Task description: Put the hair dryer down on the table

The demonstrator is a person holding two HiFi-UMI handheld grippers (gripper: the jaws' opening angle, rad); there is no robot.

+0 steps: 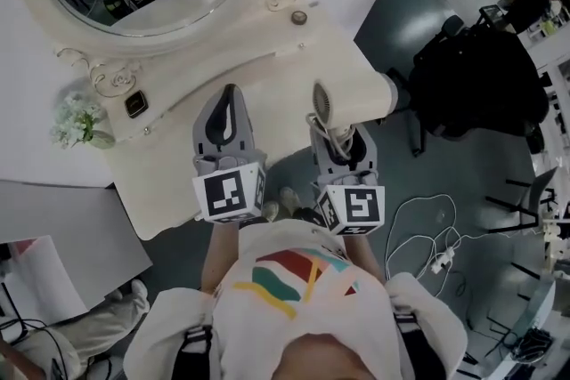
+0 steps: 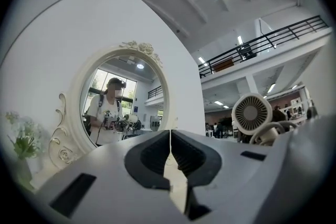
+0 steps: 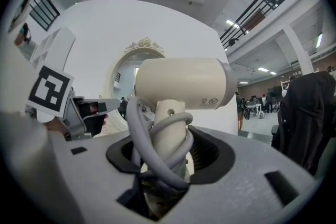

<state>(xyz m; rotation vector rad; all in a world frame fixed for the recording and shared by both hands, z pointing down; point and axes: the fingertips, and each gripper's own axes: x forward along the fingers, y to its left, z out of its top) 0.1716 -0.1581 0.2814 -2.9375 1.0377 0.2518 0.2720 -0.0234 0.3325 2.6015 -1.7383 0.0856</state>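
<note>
A cream hair dryer [image 1: 354, 99] is held by its handle in my right gripper [image 1: 333, 136], just above the right part of the cream dressing table [image 1: 178, 182]. In the right gripper view the jaws are shut on the hair dryer's handle [image 3: 169, 131], which has a grey cord [image 3: 137, 136] wound round it, and the barrel [image 3: 181, 83] lies crosswise above them. My left gripper [image 1: 230, 113] hovers over the table beside it, shut and empty. The left gripper view shows its fingertips [image 2: 170, 138] meeting and the dryer's rear grille [image 2: 251, 112] to the right.
An oval mirror [image 1: 160, 22] in an ornate frame stands at the table's back. White flowers [image 1: 78, 122], a small square dark object [image 1: 135, 104] and a round knob-like item [image 1: 299, 17] sit near it. A black chair [image 1: 481, 80] and white cables [image 1: 432, 236] are on the floor to the right.
</note>
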